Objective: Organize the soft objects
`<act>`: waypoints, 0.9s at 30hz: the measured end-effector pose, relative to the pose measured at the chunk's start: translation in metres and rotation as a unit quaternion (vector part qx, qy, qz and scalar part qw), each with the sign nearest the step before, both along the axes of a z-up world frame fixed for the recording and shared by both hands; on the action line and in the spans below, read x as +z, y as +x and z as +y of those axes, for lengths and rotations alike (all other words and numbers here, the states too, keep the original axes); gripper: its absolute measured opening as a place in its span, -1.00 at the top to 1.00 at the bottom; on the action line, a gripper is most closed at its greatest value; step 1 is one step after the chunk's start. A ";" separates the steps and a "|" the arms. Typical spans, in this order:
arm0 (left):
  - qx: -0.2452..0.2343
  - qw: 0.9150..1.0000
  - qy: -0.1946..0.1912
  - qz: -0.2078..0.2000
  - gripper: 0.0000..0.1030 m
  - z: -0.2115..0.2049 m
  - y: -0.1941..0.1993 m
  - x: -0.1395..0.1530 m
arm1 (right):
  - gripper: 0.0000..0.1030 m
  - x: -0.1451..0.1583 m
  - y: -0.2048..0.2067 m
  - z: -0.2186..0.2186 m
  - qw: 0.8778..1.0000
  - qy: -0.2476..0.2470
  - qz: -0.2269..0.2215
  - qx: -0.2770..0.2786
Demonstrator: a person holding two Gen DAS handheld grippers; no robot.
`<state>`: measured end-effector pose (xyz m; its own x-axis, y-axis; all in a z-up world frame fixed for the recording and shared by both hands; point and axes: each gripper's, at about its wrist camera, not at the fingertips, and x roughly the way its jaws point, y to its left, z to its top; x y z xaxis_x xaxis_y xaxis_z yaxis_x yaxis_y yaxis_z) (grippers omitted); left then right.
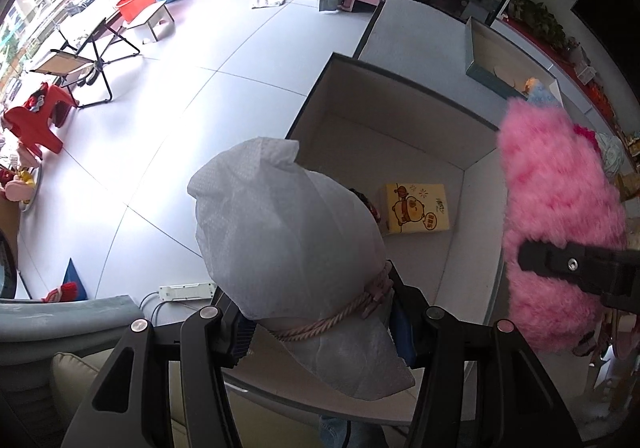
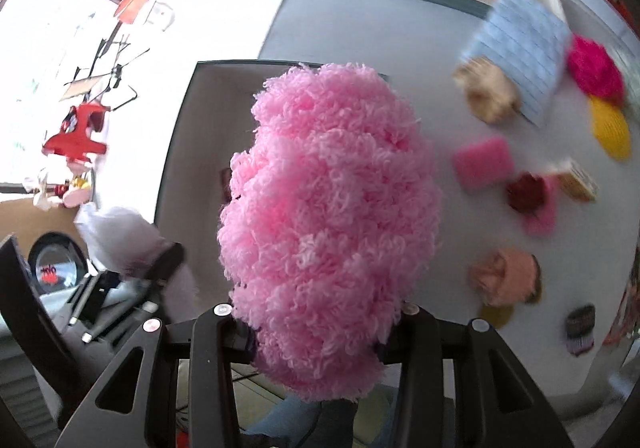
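Observation:
My left gripper (image 1: 320, 322) is shut on a white cloth bag (image 1: 288, 240) tied with a pink cord, held over the near left corner of an open white box (image 1: 400, 108). A yellow cartoon tissue pack (image 1: 416, 214) lies on the box floor. My right gripper (image 2: 314, 332) is shut on a fluffy pink plush (image 2: 328, 224), above the box's right side; the plush (image 1: 560, 224) and the right gripper's body show at the right of the left wrist view. The white bag (image 2: 120, 236) appears at the left in the right wrist view.
On the white table (image 2: 360, 8) right of the box lie several soft items: a blue quilted cushion (image 2: 520, 48), a tan plush (image 2: 488, 88), a pink sponge (image 2: 484, 162), magenta (image 2: 596, 64) and yellow (image 2: 610, 128) knits. A shallow teal tray (image 1: 496, 60) sits behind. Red stools and a folding chair stand on the floor.

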<state>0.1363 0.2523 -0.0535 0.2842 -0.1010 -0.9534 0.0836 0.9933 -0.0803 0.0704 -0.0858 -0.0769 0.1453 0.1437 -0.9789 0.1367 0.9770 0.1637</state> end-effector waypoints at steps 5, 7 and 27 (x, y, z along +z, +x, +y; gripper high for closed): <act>-0.003 1.000 -0.003 0.011 -0.10 -0.001 0.006 -0.010 | 0.11 -0.007 0.015 0.012 1.000 -0.011 0.008 0.014; -0.004 1.000 -0.003 0.016 -0.10 -0.001 0.007 -0.014 | 0.11 -0.011 0.020 0.015 1.000 -0.017 0.013 0.016; -0.013 0.999 -0.001 0.051 -0.10 -0.003 0.020 -0.037 | 0.11 -0.028 0.040 0.048 0.997 -0.054 0.038 0.039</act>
<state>0.1563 0.2492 -0.0908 0.1831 -0.1089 -0.9770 0.1015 0.9906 -0.0913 0.1104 -0.0383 -0.1052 0.0625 0.0444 -0.9971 0.0674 0.9965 0.0486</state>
